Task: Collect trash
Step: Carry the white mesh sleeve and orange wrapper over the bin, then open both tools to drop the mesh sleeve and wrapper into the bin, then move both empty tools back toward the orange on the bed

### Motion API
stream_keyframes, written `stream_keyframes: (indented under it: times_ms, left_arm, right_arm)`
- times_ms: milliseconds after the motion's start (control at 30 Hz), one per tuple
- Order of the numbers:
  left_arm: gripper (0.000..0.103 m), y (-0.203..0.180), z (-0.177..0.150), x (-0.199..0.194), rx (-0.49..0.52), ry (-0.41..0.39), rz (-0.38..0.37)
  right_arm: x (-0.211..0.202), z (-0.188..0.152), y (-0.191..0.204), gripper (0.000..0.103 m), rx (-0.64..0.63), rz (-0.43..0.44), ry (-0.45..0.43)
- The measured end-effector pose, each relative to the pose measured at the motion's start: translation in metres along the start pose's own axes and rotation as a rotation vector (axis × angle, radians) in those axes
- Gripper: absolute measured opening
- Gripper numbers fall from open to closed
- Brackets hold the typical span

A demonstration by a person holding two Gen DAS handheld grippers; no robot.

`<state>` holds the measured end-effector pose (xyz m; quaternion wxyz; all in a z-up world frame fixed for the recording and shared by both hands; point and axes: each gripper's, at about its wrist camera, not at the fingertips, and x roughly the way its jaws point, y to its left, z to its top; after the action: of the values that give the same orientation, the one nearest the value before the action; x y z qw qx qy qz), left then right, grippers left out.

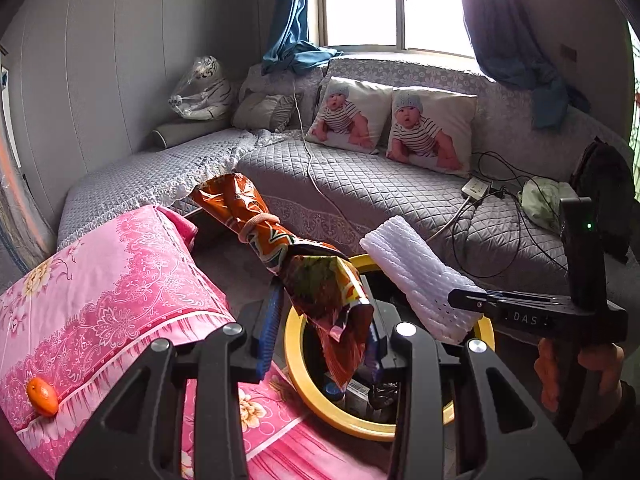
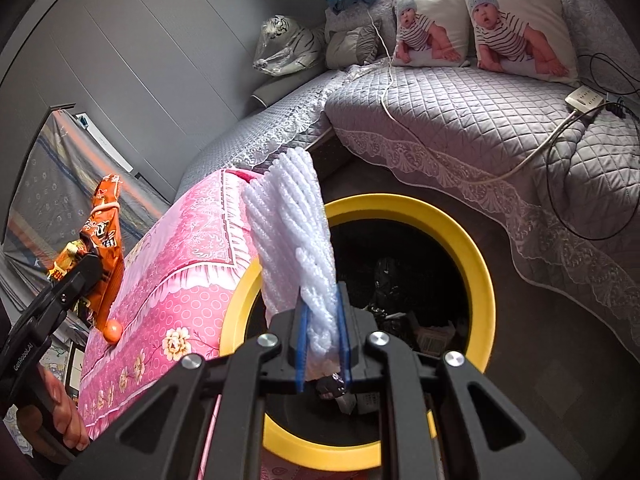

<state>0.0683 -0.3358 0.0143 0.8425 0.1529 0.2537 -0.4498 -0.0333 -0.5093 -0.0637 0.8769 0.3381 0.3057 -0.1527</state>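
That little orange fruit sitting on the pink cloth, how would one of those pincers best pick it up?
Probably from straight above, closing on its narrow middle. The small orange fruit is oval and lies loose on the pink floral cloth, so its short sides give the fingers the surest hold. Both grippers are busy now: the left gripper holds an orange snack bag, the right gripper a white foam net.
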Motion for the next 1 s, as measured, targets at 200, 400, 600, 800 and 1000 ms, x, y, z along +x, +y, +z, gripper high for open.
stream_keyframes:
  times_ms: [200, 400, 600, 800, 1000]
  left_arm:
    - [0.034, -0.003, -0.002, 0.011, -0.004, 0.015, -0.002]
    - [0.034, 0.0, -0.001, 0.02, -0.022, 0.033, -0.013]
    - [0.034, 0.002, 0.0, 0.029, -0.042, 0.046, -0.014]
    - [0.047, 0.007, -0.002, 0.037, -0.069, 0.053, 0.003]
    - [0.079, 0.023, -0.004, 0.038, -0.153, 0.049, 0.021]
  right_arm:
    - [0.001, 0.0, -0.003, 0.012, 0.008, -0.006, 0.006]
    - [0.003, 0.001, -0.003, 0.012, 0.014, -0.021, 0.01]
    - [0.006, 0.003, -0.002, 0.012, 0.01, -0.029, 0.017]
    - [0.012, 0.006, -0.008, 0.015, 0.041, -0.059, 0.043]
    - [0.002, 0.008, -0.014, 0.057, 0.083, -0.066, 0.003]
